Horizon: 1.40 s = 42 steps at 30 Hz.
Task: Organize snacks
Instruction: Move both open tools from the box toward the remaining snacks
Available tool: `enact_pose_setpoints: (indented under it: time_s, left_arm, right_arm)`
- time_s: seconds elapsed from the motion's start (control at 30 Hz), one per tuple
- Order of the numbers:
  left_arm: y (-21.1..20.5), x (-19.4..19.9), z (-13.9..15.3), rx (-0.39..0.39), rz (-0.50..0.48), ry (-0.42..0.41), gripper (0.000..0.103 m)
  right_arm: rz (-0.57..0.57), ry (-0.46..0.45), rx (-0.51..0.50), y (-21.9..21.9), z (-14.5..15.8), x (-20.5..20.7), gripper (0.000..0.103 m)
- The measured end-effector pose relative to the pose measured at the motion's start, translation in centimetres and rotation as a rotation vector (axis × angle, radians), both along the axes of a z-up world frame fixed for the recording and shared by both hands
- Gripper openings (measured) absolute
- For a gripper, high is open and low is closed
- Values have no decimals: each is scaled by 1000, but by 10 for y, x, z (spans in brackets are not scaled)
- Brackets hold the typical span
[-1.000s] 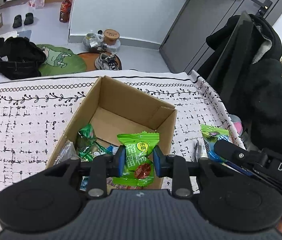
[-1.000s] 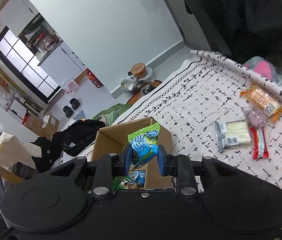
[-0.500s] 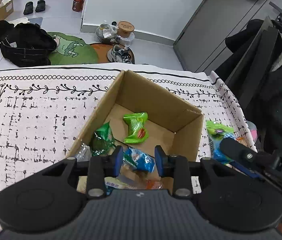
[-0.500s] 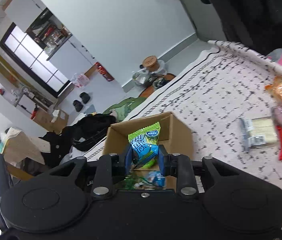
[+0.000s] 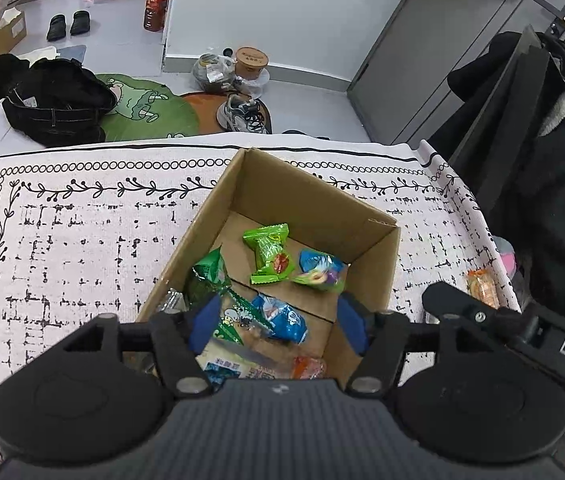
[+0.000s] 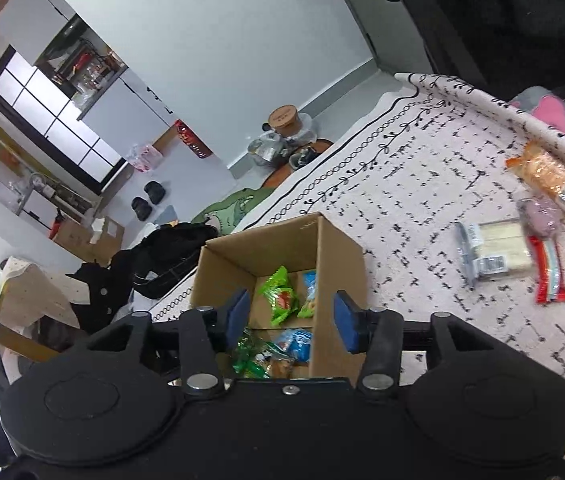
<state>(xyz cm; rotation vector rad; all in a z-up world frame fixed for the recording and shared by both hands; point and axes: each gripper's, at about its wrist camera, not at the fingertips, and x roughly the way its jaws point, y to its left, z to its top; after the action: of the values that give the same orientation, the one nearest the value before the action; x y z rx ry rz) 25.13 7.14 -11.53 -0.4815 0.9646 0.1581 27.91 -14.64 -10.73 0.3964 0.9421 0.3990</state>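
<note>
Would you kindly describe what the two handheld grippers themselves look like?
Both are matte black. The left gripper has blue pads, two round discs, silver screws and a ribbed grey body. The right gripper looks alike, with a smooth black body. White "DAS" lettering marks each one's side. No cables or sleeves show.

Your left gripper (image 5: pixel 276 320) pointed steeply downward, its blue pads (image 5: pixel 204 322) standing apart at about nine and three o'clock of its own view; the jaws had just been opening, and nothing was pinched between them; your right gripper (image 6: pixel 288 324) tilted down as well, its pads (image 6: pixel 238 314) likewise parted after just opening, gripping nothing; in the left view, the right gripper's black body showed at four o'clock.
</note>
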Motion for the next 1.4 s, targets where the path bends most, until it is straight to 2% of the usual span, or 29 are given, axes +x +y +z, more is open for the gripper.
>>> enact_pose_setpoints:
  time_s: [0.07,0.23,0.3,0.5,0.63,0.83,0.97,1.1,1.4]
  left_arm:
    - [-2,-2,2,9,3,3,73]
    - [-10,-6,9,30,-6,5,75]
    - [-13,-8,11,39,-9,9,76]
    - [-25,-11,17,44,-24,-8,90]
    - [-35,-12,22,60,-39,-32,103]
    - [-49,-12,32,61,-66,-56,103]
    - [-60,-12,37,67,-83,-73,103]
    - [-71,-10,42,52,-115,-91,103]
    - [-97,-4,55,74,-150,-142,103]
  right_arm:
    - [1,-9,-21,-3,4,-2,56]
    - [-9,-14,-71,-14,12,-5,69]
    - [-24,-14,-96,-20,16,-6,80]
    - [-41,-36,-157,-40,28,-8,95]
    - [-40,-39,-179,-54,31,-8,98]
    - [-33,-73,-193,-77,42,-10,103]
    - [-24,-79,-172,-95,48,-7,103]
    - [-47,-78,-174,-114,52,-4,103]
    - [-103,-82,-167,-148,51,4,103]
